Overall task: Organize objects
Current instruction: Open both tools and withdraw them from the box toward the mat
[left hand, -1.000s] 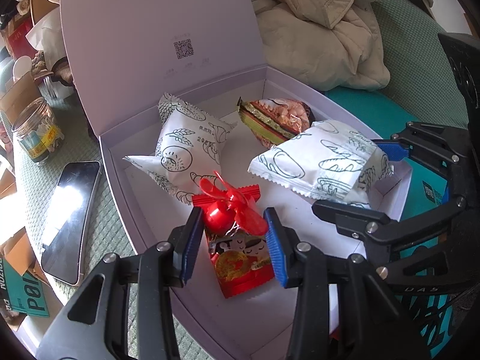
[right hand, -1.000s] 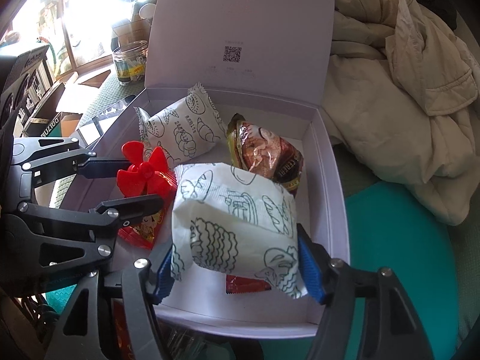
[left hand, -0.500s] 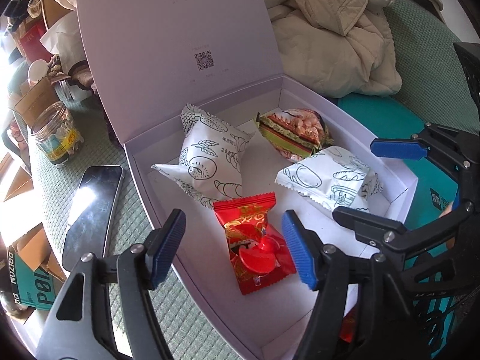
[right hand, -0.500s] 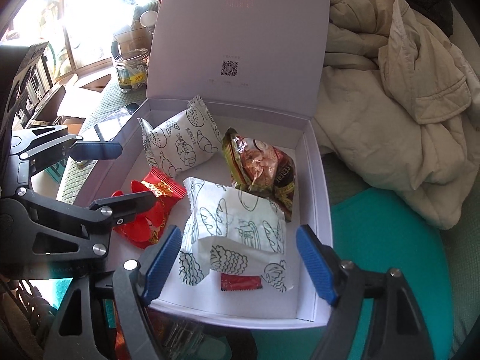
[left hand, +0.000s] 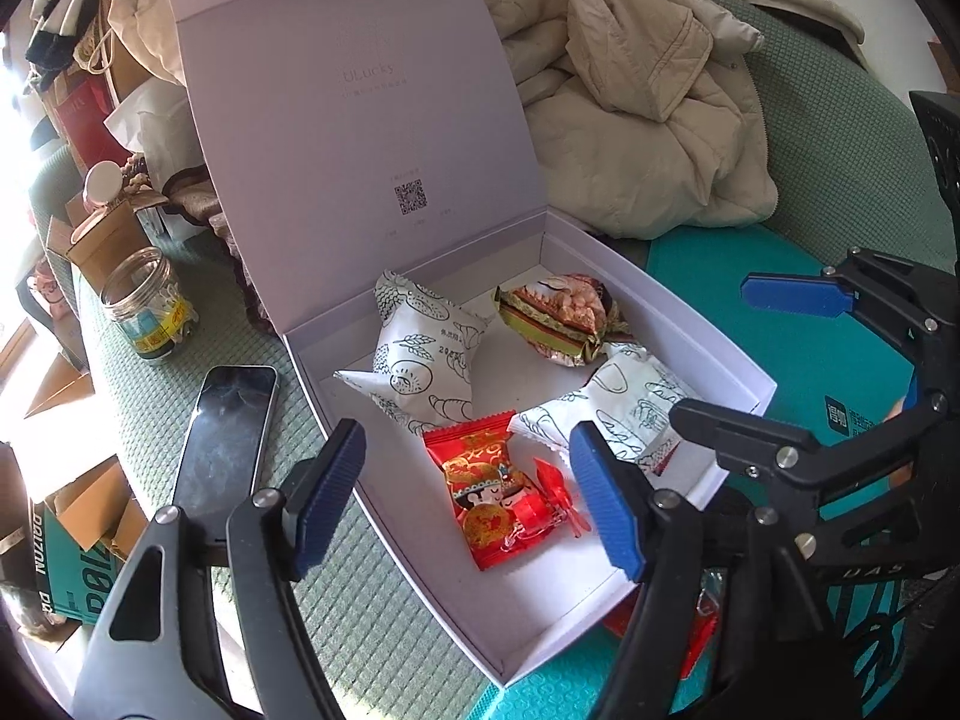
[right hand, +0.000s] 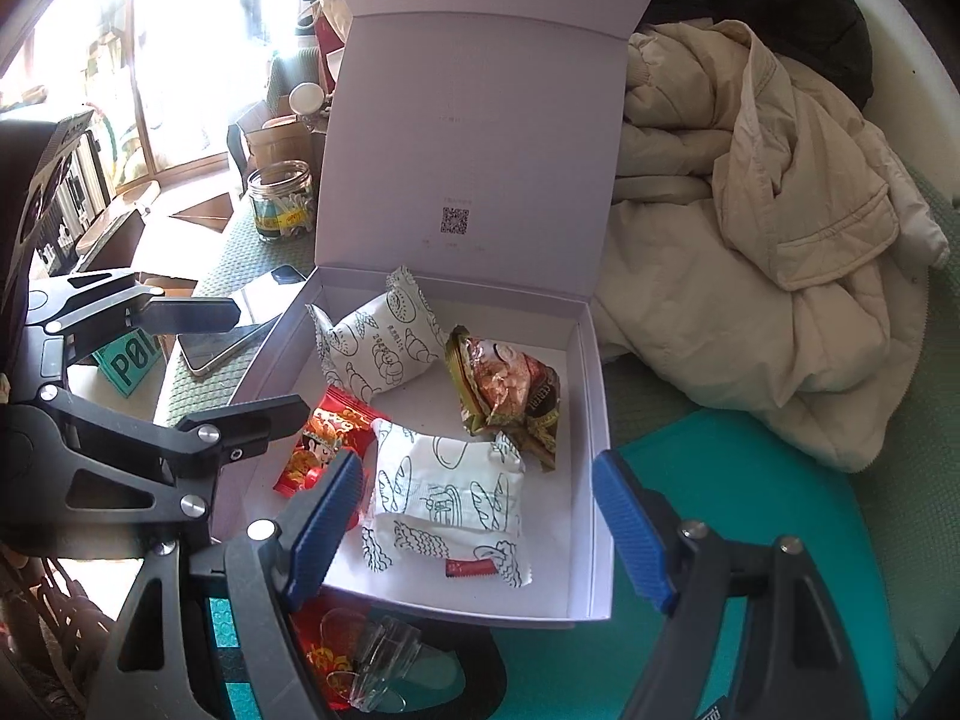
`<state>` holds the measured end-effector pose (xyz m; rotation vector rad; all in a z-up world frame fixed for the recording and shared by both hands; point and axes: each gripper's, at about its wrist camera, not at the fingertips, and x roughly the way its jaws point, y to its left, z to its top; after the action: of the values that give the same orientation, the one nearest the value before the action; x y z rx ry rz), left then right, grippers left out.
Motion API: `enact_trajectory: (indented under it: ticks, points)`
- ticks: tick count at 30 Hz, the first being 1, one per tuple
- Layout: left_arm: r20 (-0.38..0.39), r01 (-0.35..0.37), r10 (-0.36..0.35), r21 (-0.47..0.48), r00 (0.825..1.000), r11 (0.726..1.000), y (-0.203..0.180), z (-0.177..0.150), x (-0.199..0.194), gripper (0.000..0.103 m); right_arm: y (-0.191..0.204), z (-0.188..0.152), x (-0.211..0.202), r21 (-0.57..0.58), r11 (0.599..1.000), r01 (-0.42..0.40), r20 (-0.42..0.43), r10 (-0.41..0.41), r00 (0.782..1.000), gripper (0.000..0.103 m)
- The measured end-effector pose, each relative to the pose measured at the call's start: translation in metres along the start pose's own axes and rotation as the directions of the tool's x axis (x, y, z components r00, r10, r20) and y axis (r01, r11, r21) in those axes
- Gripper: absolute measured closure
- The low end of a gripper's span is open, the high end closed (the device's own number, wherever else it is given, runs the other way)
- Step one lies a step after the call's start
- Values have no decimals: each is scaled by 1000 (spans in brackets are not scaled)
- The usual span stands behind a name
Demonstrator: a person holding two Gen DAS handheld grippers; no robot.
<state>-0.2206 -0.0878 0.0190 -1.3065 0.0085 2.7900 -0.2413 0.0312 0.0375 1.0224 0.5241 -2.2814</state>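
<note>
left claw [left hand: 468,495] open, above red snack packet [left hand: 492,489] in box [left hand: 690,324].

Matt card box [left hand: 708,324], glossy, seemingly foil wrapper [left hand: 558,315]

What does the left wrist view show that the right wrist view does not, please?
Only the left wrist view shows the whole phone lying flat and the red toy fan on the red packet. Only the right wrist view shows the clear plastic bits in front of the box and the dark garment. Both show the box, both white packets, the brown packet, the jar, the beige jacket, and both grippers, left and right, open and empty.
</note>
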Motion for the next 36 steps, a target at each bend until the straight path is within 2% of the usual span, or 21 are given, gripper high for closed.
enact_trajectory:
  ticks: [7,18,26,36]
  points:
    - [45,-14,14,-1,999,1000,-1,7,-31,28,2,8,-30,10,1000,7,57,-7,998,23]
    - [114,-30,30,-4,993,1000,-4,13,-82,24,4,9,-77,41,999,15,123,-20,992,23]
    - [153,-24,25,-9,988,1000,-9,6,-117,23,7,0,-109,66,998,17,158,-27,987,21]
    - [160,-19,20,-6,987,1000,-19,-16,-141,22,17,-25,-129,94,995,12,157,-27,987,20]
